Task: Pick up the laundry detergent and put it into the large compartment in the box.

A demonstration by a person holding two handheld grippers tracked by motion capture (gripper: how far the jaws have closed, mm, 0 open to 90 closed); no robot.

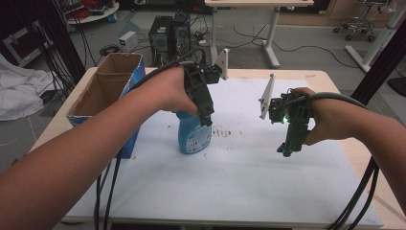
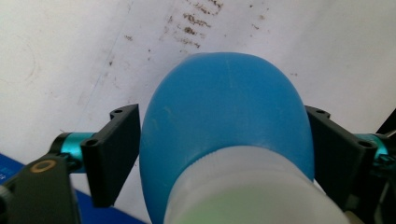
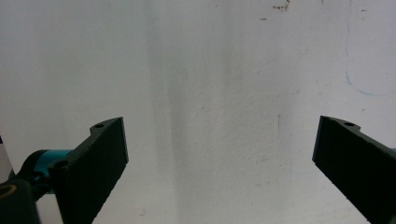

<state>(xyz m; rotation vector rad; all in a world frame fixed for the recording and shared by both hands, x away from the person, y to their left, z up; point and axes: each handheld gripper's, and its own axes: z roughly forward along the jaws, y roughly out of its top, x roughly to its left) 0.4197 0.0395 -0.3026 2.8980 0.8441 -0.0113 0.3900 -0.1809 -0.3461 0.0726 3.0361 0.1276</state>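
A blue plastic bottle (image 1: 194, 134) with a white label stands upright on the white table cover (image 1: 239, 182), left of centre. My left gripper (image 1: 207, 116) comes down over it from above. In the left gripper view the bottle's blue shoulder (image 2: 224, 107) and whitish neck sit between the jaws, and both black jaws press against its sides. My right gripper (image 1: 288, 147) hangs over the right part of the cover, pointing down. In the right gripper view my right gripper (image 3: 219, 133) has its jaws spread wide over bare white surface, with nothing between them.
An open cardboard box (image 1: 112, 81) with a blue side stands at the table's left edge, close to the bottle. Brown stains (image 1: 227, 132) mark the cover just right of the bottle. Cables hang off the front edge at both sides.
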